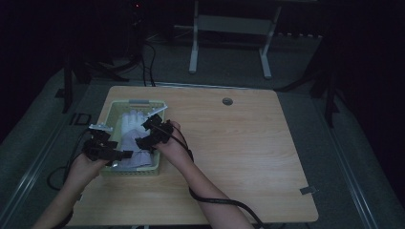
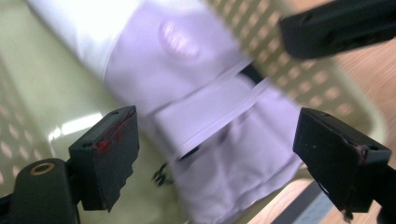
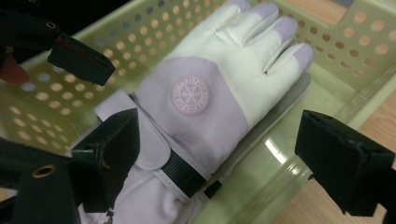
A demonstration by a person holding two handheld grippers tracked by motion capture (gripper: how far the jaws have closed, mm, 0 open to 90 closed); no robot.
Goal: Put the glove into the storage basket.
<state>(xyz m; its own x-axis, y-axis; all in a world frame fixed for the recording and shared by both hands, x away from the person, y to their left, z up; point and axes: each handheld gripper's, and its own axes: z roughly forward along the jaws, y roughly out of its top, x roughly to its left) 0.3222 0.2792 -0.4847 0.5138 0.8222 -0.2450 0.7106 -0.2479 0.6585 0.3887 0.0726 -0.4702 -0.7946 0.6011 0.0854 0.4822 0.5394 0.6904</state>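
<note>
Lying in a pale green perforated basket (image 3: pixel 327 51), a lilac-and-cream glove (image 3: pixel 205 93) sits beneath the left gripper (image 2: pixel 215 154) and right gripper (image 3: pixel 219 158), both with jaws spread wide.

Pale lilac glove (image 3: pixel 201 107) flat in basket (image 3: pixel 327 42).

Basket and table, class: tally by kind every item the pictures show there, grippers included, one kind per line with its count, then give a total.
Glove, white and lilac, lying in the basket: 1
Basket, pale green, perforated walls: 1
Grippers, both with jaws apart over the basket: 2, the left gripper and the right gripper
Total: 4
</note>
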